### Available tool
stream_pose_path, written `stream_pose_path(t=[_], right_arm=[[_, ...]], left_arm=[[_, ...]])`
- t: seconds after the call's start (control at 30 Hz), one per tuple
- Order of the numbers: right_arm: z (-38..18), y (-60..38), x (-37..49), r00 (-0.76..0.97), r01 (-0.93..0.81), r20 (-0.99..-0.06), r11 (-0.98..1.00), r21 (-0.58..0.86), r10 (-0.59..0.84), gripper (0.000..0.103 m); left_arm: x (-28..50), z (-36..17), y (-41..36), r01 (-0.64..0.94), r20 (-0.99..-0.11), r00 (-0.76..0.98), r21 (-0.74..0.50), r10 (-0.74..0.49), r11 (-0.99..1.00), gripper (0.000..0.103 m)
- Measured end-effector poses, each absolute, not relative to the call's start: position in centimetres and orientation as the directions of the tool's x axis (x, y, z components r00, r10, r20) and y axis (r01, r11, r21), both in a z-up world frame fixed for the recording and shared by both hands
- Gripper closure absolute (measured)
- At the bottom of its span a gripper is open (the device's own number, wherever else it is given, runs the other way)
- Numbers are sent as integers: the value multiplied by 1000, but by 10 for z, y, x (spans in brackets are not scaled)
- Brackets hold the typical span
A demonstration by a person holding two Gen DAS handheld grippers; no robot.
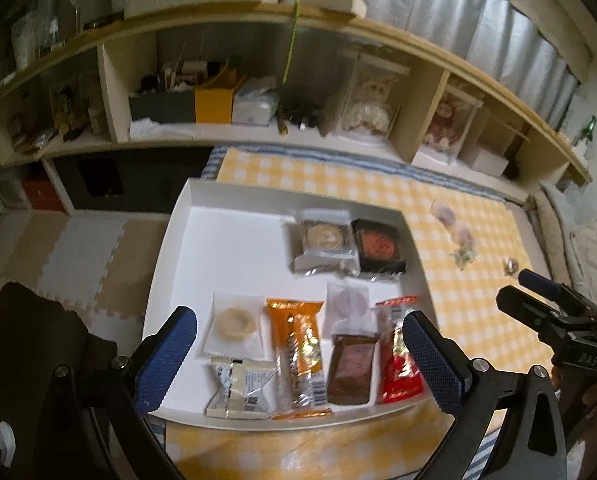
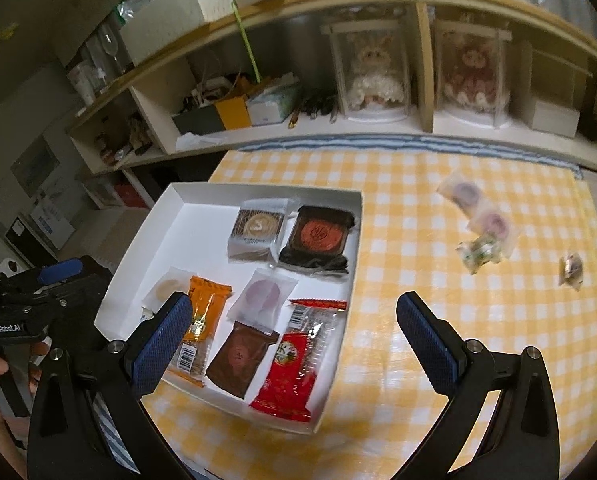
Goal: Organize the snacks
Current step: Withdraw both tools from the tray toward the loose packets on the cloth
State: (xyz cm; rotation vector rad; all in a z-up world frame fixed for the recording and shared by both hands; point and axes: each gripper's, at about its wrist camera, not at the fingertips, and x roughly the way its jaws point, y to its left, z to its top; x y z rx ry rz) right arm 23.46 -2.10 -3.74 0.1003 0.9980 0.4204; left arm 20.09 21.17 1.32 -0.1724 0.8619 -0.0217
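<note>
A white tray (image 1: 178, 248) on the yellow checked cloth holds several wrapped snacks: an orange bar (image 1: 300, 348), a red packet (image 1: 398, 356), a brown packet (image 1: 350, 368), a ring biscuit (image 1: 234, 324) and a black round cake (image 1: 378, 246). My left gripper (image 1: 298, 356) hovers open and empty over the tray's near end. My right gripper (image 2: 294, 344) is open and empty above the tray's (image 2: 178, 196) right edge. Loose snacks (image 2: 478, 220) lie on the cloth to the right; a small one (image 2: 570, 270) lies farther right.
A low shelf (image 2: 338, 132) with boxes and two cased dolls runs along the back. Foam floor mats (image 1: 78, 256) lie left of the table. The right gripper's body (image 1: 550, 308) shows in the left wrist view.
</note>
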Motion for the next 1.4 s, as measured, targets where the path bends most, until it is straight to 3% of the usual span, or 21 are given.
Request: stream_pose_path(t=[0.77, 1.4], right_arm=[[24, -155, 227, 646, -189, -718, 966, 179, 259, 0], [-54, -302, 264, 665, 93, -745, 983, 160, 59, 0]], left_arm=[[212, 29, 134, 31, -625, 756, -260, -193, 965, 0], [326, -51, -15, 244, -621, 708, -233, -337, 941, 0]])
